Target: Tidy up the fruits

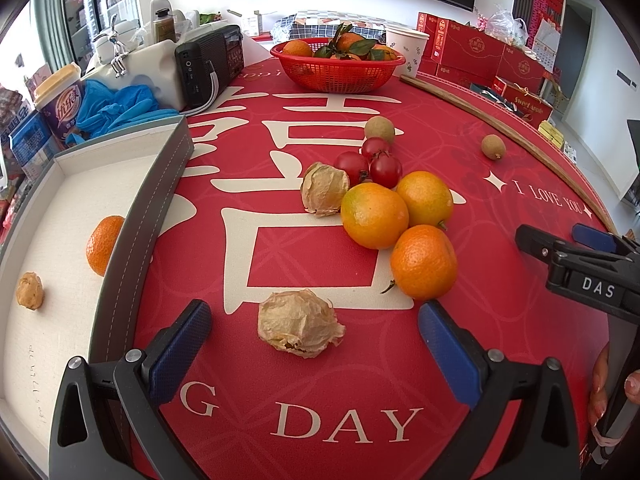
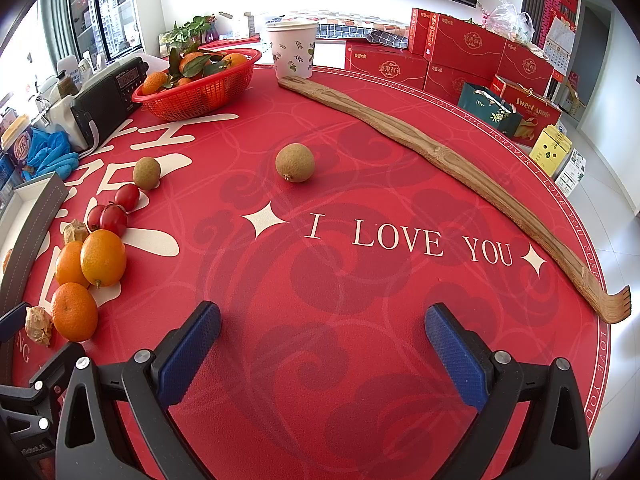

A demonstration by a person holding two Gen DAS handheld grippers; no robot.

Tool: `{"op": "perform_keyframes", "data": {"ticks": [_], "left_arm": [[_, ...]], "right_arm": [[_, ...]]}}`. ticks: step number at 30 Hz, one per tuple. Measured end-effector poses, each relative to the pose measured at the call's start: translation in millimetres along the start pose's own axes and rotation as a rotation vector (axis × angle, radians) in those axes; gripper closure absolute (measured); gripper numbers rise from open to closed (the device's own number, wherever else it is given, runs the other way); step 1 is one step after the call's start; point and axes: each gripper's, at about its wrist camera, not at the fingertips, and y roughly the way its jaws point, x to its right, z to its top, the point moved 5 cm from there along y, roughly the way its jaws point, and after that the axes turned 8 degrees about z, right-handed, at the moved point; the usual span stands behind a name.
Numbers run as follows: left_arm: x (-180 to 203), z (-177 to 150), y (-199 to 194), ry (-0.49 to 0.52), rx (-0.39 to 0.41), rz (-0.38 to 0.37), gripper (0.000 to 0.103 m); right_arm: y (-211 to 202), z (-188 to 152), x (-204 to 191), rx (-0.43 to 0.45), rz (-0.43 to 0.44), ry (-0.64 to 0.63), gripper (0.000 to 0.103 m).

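Note:
My left gripper (image 1: 316, 322) is open low over the red tablecloth, and a papery physalis husk (image 1: 298, 322) lies between its fingers. Just beyond sit three oranges (image 1: 374, 216), a second husk (image 1: 324, 188), three cherry tomatoes (image 1: 368, 162) and two longans (image 1: 379, 128) (image 1: 493, 146). The grey-walled tray (image 1: 160, 184) on the left holds an orange (image 1: 102, 244) and a small brown fruit (image 1: 30, 291). My right gripper (image 2: 323, 320) is open with nothing in it, well short of a lone longan (image 2: 295, 162). The fruit cluster (image 2: 103, 257) lies to its left.
A red basket (image 1: 338, 68) of leafy oranges stands at the back, with a paper cup (image 2: 292, 50) beside it. A long wooden back scratcher (image 2: 440, 152) lies along the table's right rim. A radio (image 1: 210, 64), blue gloves (image 1: 116, 108) and a snack tub (image 1: 60, 100) crowd the back left.

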Motion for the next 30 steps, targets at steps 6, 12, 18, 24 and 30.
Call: {"op": "perform_keyframes", "data": {"ticks": [6, 12, 18, 24, 30], "left_arm": [[0.4, -0.3, -0.3, 0.000, 0.000, 0.001, 0.000], [1.0, -0.5, -0.3, 0.002, 0.001, 0.004, 0.000], [2.0, 0.2, 0.3, 0.011, 0.002, 0.005, 0.000], [2.0, -0.6, -0.1, 0.006, 0.002, 0.001, 0.000], [1.9, -0.4, 0.0, 0.006, 0.001, 0.001, 0.000]], "right_arm": [[-0.1, -0.2, 0.0, 0.000, 0.000, 0.000, 0.000], [0.0, -0.4, -0.1, 0.001, 0.000, 0.000, 0.000], [0.0, -0.8, -0.1, 0.001, 0.000, 0.000, 0.000], [-0.2, -1.1, 0.0, 0.001, 0.001, 0.000, 0.000], [-0.4, -1.3, 0.0, 0.002, 0.001, 0.000, 0.000]]}}
